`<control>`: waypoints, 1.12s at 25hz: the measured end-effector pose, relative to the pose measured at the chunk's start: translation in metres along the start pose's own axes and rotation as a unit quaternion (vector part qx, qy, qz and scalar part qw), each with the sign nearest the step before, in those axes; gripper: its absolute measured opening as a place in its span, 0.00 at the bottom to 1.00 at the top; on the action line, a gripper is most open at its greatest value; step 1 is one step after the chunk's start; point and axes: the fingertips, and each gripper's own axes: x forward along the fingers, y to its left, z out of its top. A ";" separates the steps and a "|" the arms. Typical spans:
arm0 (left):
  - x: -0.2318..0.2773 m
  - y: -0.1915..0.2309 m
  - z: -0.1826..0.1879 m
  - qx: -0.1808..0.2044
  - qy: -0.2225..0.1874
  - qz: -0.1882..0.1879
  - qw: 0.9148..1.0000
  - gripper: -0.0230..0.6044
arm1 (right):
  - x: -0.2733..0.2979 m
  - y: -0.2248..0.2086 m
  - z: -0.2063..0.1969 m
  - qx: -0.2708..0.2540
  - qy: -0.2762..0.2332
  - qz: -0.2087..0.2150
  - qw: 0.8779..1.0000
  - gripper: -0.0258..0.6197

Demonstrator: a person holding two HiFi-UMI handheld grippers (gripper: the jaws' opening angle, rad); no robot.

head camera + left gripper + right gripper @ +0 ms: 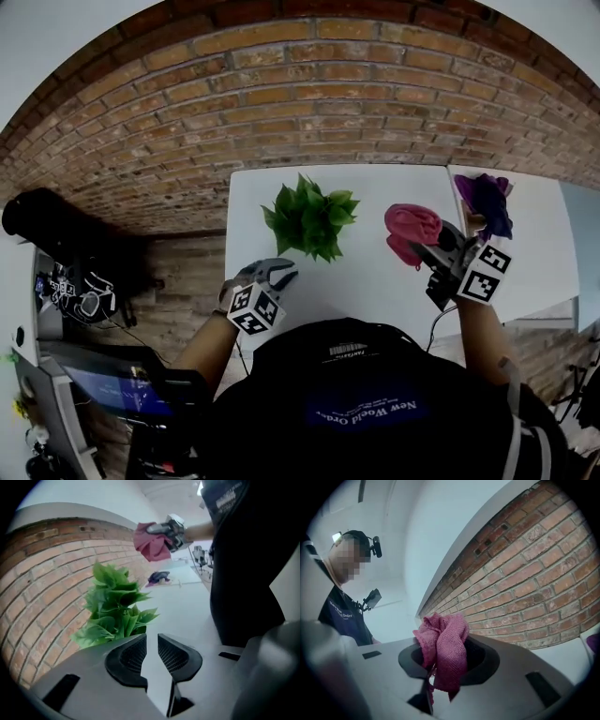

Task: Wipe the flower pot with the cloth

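Flower pot is basically hidden in the head view: all you get is its green plant (pixel 309 217) sitting on the white table (pixel 375 291), toward the brick wall (pixel 300 94), with the leaves covering the pot from above. Left gripper (pixel 281 274) sits low, just beside the plant's near-left edge. Right gripper (pixel 441 248) is off to the plant's right with the pink cloth (pixel 411 232) bunched at its tip. Some purple thing (pixel 486 202) lies further right, partly behind that gripper, can't tell what it is.

Left gripper view: jaws are a little apart with only bare table showing through the gap. Leaves stick up right behind them, and the gripper body cuts off whatever is below, so no pot here either. The cloth and the other gripper hang up high in the background, well apart from the plant.

Right gripper view: jaws clamped on the cloth, which spills over and covers the tips. Only brick wall behind.
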 end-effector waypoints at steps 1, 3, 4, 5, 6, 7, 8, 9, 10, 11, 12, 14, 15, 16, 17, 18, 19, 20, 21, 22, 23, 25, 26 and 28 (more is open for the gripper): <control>0.014 0.000 -0.003 0.027 0.027 0.005 0.999 0.15 | -0.008 -0.009 0.000 0.003 0.001 0.003 1.000 0.20; 0.038 0.003 -0.010 0.077 0.073 0.014 0.994 0.19 | -0.024 -0.026 0.001 0.008 0.003 0.003 1.000 0.20; 0.047 0.005 -0.012 0.094 0.089 0.017 0.991 0.20 | -0.031 -0.033 0.001 0.010 0.004 0.001 1.000 0.20; 0.055 0.008 -0.013 0.107 0.100 0.020 0.989 0.22 | -0.038 -0.039 0.000 0.011 0.005 -0.003 1.000 0.20; 0.061 0.011 -0.012 0.122 0.108 0.022 0.986 0.22 | -0.044 -0.043 -0.001 0.013 0.005 -0.008 1.000 0.20; 0.067 0.012 -0.012 0.138 0.114 0.022 0.984 0.23 | -0.050 -0.047 -0.003 0.014 0.005 -0.014 1.000 0.20; 0.074 0.014 -0.012 0.153 0.119 0.021 0.981 0.24 | -0.056 -0.050 -0.004 0.016 0.005 -0.021 1.000 0.20; 0.081 0.015 -0.014 0.165 0.125 0.020 0.978 0.24 | -0.061 -0.053 -0.005 0.017 0.005 -0.029 0.999 0.20; 0.088 0.017 -0.018 0.174 0.132 0.018 0.976 0.24 | -0.065 -0.056 -0.006 0.018 0.005 -0.037 0.999 0.20; 0.095 0.019 -0.023 0.181 0.139 0.016 0.973 0.25 | -0.068 -0.057 -0.007 0.019 0.006 -0.044 0.999 0.20; 0.101 0.020 -0.028 0.184 0.147 0.010 0.972 0.25 | -0.071 -0.058 -0.007 0.019 0.007 -0.051 0.998 0.20; 0.111 0.020 -0.036 0.188 0.156 -0.002 0.970 0.25 | -0.075 -0.059 -0.009 0.021 0.008 -0.064 0.998 0.20; 0.115 0.022 -0.036 0.192 0.154 -0.003 0.969 0.25 | -0.076 -0.059 -0.009 0.022 0.008 -0.070 0.997 0.20; 0.118 0.025 -0.035 0.194 0.152 -0.002 0.969 0.25 | -0.076 -0.059 -0.010 0.023 0.008 -0.075 0.997 0.20; 0.121 0.027 -0.034 0.196 0.149 -0.002 0.969 0.25 | -0.076 -0.059 -0.012 0.024 0.008 -0.079 0.997 0.20; 0.124 0.029 -0.034 0.196 0.147 -0.002 0.969 0.24 | -0.075 -0.058 -0.013 0.025 0.009 -0.082 0.996 0.20; 0.126 0.032 -0.032 0.199 0.145 0.000 0.969 0.24 | -0.074 -0.057 -0.014 0.025 0.009 -0.085 0.996 0.20; 0.127 0.035 -0.030 0.202 0.142 0.004 0.969 0.24 | -0.072 -0.055 -0.014 0.025 0.010 -0.087 0.996 0.20; 0.127 0.037 -0.028 0.205 0.139 0.006 0.969 0.21 | -0.071 -0.054 -0.015 0.024 0.010 -0.088 0.996 0.20; 0.127 0.038 -0.026 0.206 0.137 0.006 0.969 0.21 | -0.070 -0.053 -0.014 0.024 0.009 -0.089 0.996 0.20; 0.126 0.038 -0.026 0.207 0.135 0.003 0.969 0.20 | -0.070 -0.052 -0.014 0.022 0.009 -0.090 0.996 0.20; 0.125 0.037 -0.025 0.207 0.130 -0.001 0.970 0.18 | -0.071 -0.051 -0.012 0.020 0.008 -0.091 0.996 0.20; 0.123 0.037 -0.024 0.204 0.127 -0.002 0.971 0.17 | -0.071 -0.051 -0.012 0.019 0.008 -0.091 0.996 0.20; 0.119 0.037 -0.020 0.188 0.119 -0.004 0.975 0.16 | -0.072 -0.052 -0.010 0.018 0.006 -0.090 0.996 0.20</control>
